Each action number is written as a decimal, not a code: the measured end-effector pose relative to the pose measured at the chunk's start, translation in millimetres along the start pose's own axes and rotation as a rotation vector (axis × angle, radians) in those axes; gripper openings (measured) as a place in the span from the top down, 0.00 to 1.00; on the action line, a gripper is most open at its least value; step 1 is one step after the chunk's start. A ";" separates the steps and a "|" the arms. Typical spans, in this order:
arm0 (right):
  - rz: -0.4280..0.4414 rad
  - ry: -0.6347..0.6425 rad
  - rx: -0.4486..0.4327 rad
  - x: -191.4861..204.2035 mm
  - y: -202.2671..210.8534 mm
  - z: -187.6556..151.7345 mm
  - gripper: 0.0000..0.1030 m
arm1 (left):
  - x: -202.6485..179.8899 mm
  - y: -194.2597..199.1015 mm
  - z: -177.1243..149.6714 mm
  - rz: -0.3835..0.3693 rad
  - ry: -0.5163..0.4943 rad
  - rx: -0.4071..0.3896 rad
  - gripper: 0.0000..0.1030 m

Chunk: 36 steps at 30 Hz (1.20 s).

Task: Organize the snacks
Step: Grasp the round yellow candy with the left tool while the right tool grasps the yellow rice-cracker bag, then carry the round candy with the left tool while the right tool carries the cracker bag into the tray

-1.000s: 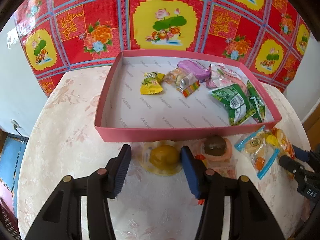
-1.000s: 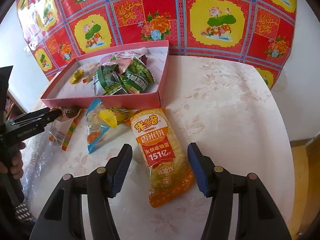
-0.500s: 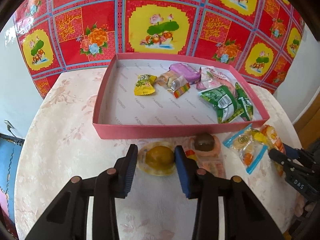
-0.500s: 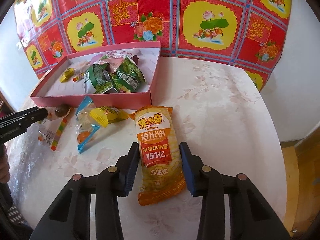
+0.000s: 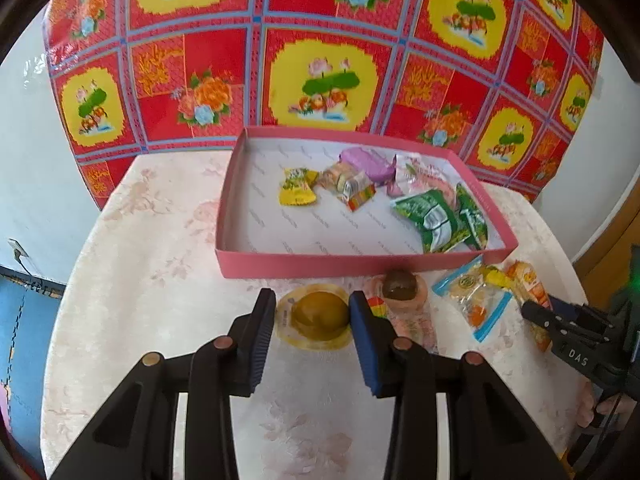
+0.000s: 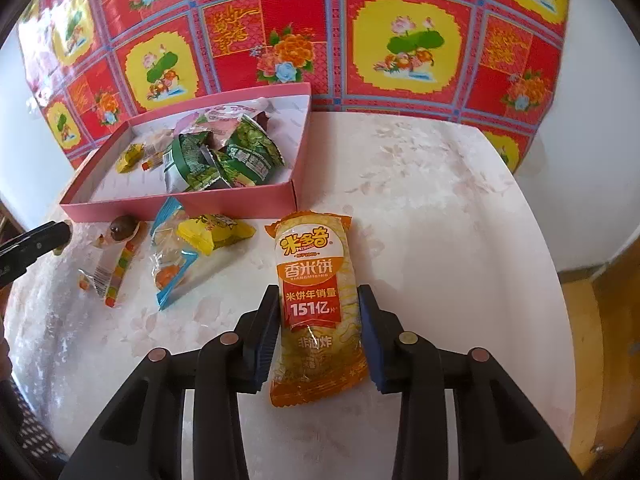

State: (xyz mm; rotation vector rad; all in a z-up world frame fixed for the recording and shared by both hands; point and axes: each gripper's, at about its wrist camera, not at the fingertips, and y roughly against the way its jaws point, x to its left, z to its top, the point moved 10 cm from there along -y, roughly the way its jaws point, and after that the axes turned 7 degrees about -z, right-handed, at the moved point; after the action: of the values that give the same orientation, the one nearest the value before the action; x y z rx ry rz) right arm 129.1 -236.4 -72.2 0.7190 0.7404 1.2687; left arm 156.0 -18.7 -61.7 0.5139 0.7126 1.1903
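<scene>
A yellow jelly cup (image 5: 320,314) sits between the blue pads of my left gripper (image 5: 311,300), which is shut on it just in front of the pink box (image 5: 320,266). The box holds several wrapped snacks, among them green packets (image 5: 432,220). In the right wrist view my right gripper (image 6: 318,296) has its jaws closing on an orange rice cracker packet (image 6: 312,248); both pads press its sides as it lies on the table. The pink box (image 6: 180,202) is up and to the left of it.
A dark jelly cup (image 5: 400,284), a striped candy pack (image 6: 116,272), a blue-edged packet (image 5: 472,296) and a yellow packet (image 6: 212,232) lie loose before the box. The round table (image 5: 140,280) has a pale floral cover. A red patterned cloth (image 5: 320,80) hangs behind.
Both grippers narrowed from wide open onto their snacks. The left one drew back and up with the yellow jelly cup, so the box looks farther away. The right hand stayed put.
</scene>
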 end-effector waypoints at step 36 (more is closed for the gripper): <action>0.233 0.084 -0.096 94.8 37.5 87.8 0.63 | 4.9 -39.9 70.5 0.006 -0.051 -0.017 0.62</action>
State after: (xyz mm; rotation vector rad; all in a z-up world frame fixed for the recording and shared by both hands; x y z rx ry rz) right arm 192.9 -142.8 0.4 0.6917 0.6720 1.5438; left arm 234.6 -25.6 -42.8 0.5306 0.6569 1.1835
